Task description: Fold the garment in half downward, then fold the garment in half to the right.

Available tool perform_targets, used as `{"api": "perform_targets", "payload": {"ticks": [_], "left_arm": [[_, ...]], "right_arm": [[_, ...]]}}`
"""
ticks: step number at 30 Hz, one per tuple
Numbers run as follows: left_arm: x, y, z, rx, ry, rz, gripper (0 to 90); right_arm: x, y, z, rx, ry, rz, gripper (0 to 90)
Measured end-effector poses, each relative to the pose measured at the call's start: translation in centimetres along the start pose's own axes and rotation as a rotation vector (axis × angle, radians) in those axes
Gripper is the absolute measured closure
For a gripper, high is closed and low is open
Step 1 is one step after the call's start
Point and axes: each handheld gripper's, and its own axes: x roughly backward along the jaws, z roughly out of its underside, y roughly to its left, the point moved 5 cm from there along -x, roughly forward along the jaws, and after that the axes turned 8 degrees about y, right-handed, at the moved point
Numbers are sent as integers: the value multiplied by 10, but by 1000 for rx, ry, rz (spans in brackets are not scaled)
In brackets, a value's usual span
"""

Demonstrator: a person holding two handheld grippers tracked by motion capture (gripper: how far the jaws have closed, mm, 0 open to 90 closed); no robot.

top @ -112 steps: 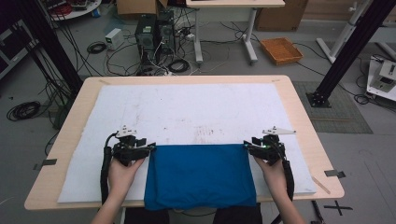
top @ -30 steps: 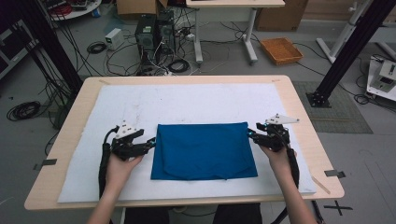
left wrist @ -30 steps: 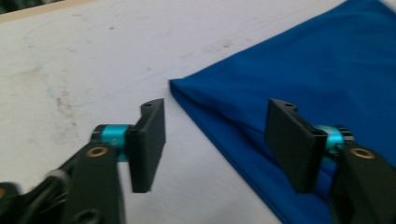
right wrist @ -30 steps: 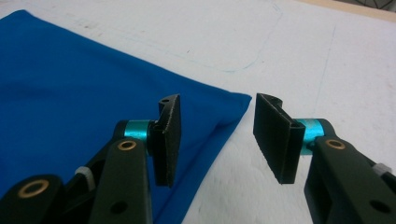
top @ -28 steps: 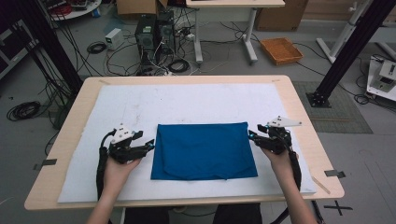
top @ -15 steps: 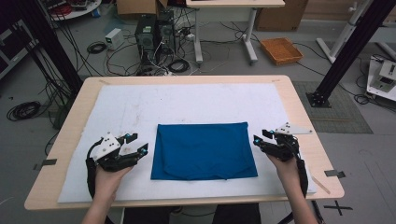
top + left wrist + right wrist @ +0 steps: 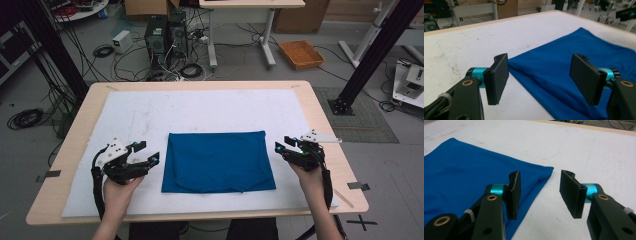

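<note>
Item: folded blue cloth [image 7: 218,161], lay flat at centre of the frame on the white mat [image 7: 200,107], long axis left to right. My left gripper [image 7: 148,152], jaws just opened wider, and right gripper [image 7: 281,149] stood released, empty, beside its short edges. Risk, as I judged: regrasping one layer only would drag the fold askew.

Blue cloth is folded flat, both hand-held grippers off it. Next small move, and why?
Probably bring both inward to the side edges for another fold. The blue cloth lies flat; the left hand-held gripper, whose jaws have just been opening, and the right hand-held gripper flank it, open and empty.
</note>
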Motion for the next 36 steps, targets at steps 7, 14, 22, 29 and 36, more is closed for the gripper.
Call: {"api": "perform_targets", "payload": {"ticks": [7, 14, 22, 29, 36], "left_arm": [[2, 4, 0, -11, 2, -23, 291], [-1, -1, 1, -41, 25, -24, 291], [-2, -2, 0, -36, 31, -25, 291], [-5, -3, 2, -32, 53, -16, 291], [-10, -11, 2, 9, 108, 21, 292]], "right_arm": [[6, -4, 1, -17, -13, 4, 508], [7, -5, 0, -31, -23, -3, 450], [6, -2, -1, -37, -26, -18, 384], [4, -4, -2, -51, -26, -20, 323], [6, -5, -1, -43, -34, -9, 299]]}}
